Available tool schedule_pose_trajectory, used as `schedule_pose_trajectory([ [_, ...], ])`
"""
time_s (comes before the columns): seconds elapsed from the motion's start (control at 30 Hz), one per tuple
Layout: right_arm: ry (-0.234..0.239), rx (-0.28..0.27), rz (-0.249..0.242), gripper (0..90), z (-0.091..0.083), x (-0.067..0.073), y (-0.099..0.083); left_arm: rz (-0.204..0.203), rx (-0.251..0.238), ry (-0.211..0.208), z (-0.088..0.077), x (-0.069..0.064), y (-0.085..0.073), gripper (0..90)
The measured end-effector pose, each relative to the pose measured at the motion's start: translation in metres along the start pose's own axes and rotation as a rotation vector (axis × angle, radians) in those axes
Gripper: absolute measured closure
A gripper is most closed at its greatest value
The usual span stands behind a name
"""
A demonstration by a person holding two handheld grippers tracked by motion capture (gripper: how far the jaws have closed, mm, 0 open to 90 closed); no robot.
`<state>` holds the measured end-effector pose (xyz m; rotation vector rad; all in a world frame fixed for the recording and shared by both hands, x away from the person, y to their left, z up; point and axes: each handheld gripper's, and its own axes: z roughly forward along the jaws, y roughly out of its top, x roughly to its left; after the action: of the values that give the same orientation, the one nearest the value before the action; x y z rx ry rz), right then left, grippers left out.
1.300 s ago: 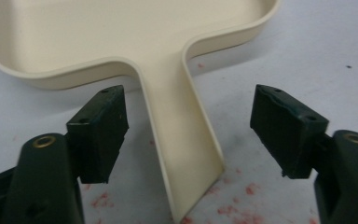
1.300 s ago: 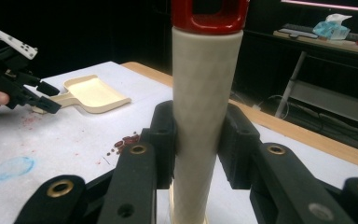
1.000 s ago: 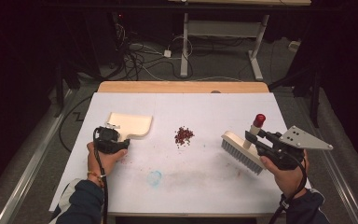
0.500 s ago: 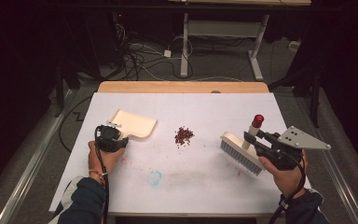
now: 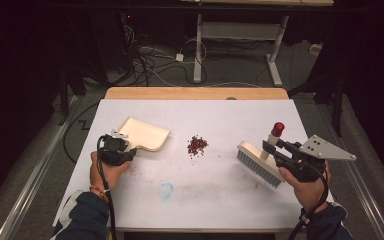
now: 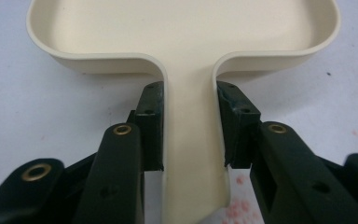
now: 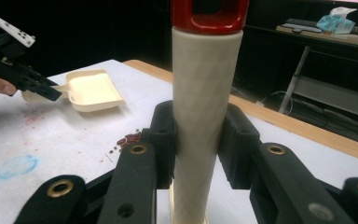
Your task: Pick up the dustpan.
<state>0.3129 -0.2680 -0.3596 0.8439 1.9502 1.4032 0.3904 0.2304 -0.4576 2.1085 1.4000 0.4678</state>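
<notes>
Left gripper (image 6: 193, 140): jaws just closed, now clamped on the flat handle of the cream dustpan (image 6: 186, 42), one pad pressed to each edge of the handle. The pan's tray spreads out directly ahead of the jaw tips, open face up, resting on the white table (image 5: 195, 200). A few pink flecks lie on the table under the handle, between the jaws' bases.

Right gripper (image 7: 198, 140): jaws clamped on the pale round handle of the brush (image 5: 260, 162), pads pressing from both sides. The handle rises straight up between the jaws and ends in a red cap above them (the cap has a hanging hole). In the high view, the brush head with its grey bristles hangs on the far side of the jaws from the hand, tilted; whether it touches the table cannot be told.

Pile of dark red crumbs (image 5: 197, 145): on the table between the two grippers, ahead of the right jaws and to their left, well apart from both the dustpan and the brush.

Blue smudge (image 5: 166, 190): on the table, nearer the person than the crumbs.
</notes>
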Motion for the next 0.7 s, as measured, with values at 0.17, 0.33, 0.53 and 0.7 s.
schedule_pose_trajectory([
  [0.17,0.003,-0.002,0.001,69.9,0.000,0.001,0.000,0.077,0.016,0.009,-0.020,-0.008,-0.008,64.2],
  [0.33,0.004,0.001,0.011,69.9,0.002,0.000,0.000,0.146,-0.005,-0.054,-0.044,-0.022,-0.020,64.1],
  [0.53,0.022,-0.013,0.080,69.9,0.000,-0.009,-0.001,0.174,0.011,-0.151,-0.055,-0.040,-0.040,64.1],
  [0.7,0.007,0.006,0.046,69.9,0.003,-0.006,-0.002,0.216,0.049,-0.181,-0.057,-0.052,-0.052,64.1],
])
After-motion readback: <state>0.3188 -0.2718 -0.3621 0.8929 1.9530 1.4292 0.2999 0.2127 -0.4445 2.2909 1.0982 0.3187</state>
